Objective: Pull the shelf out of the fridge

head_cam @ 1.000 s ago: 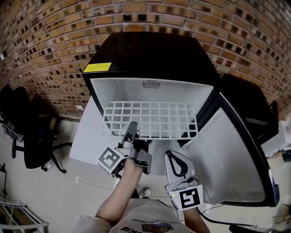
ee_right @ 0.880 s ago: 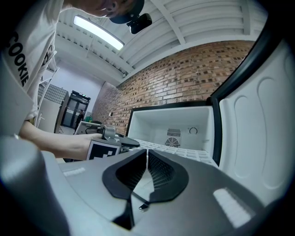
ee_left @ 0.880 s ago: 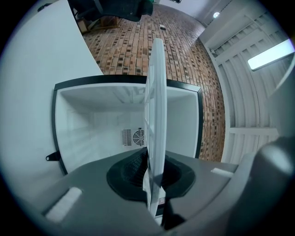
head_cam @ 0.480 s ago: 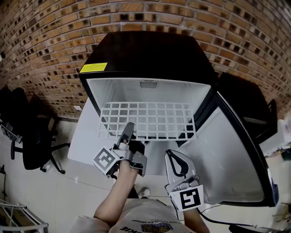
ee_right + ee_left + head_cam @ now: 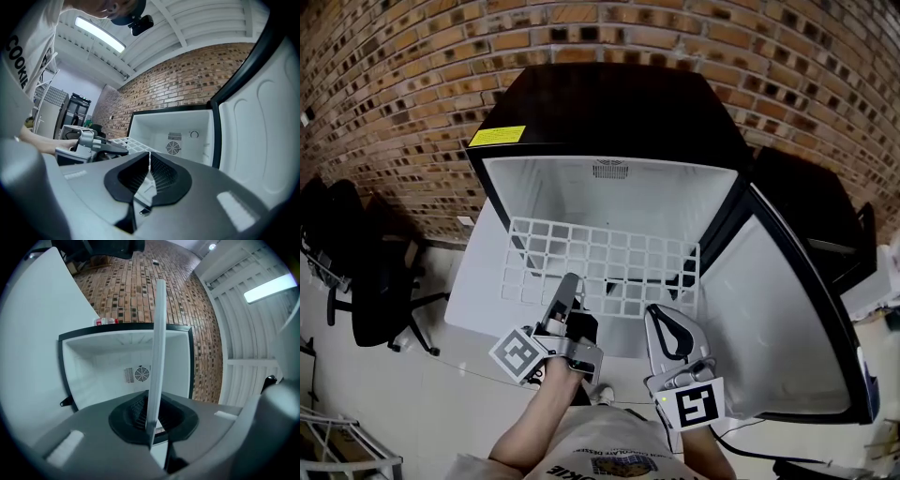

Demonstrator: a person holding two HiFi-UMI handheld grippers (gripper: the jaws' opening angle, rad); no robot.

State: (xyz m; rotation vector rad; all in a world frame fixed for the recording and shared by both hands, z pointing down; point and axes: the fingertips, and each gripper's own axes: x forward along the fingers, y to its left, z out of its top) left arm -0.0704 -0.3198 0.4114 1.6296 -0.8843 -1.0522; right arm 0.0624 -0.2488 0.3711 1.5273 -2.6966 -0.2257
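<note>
Against the brick wall (image 5: 394,75), fridge (image 5: 609,103): black cabinet, white inside, standing open.
Door (image 5: 778,319): swung wide to the right of the opening, its white liner showing.
Shelf (image 5: 609,267): white wire grid, partly out of the cavity; front edge past the fridge's front lip, back part inside.
Left gripper (image 5: 151,420): jaws clamped on the shelf's front bar, left of its middle.
Right gripper (image 5: 149,164): jaws together with nothing between them, near the shelf's front edge, to the right of the left gripper.
</note>
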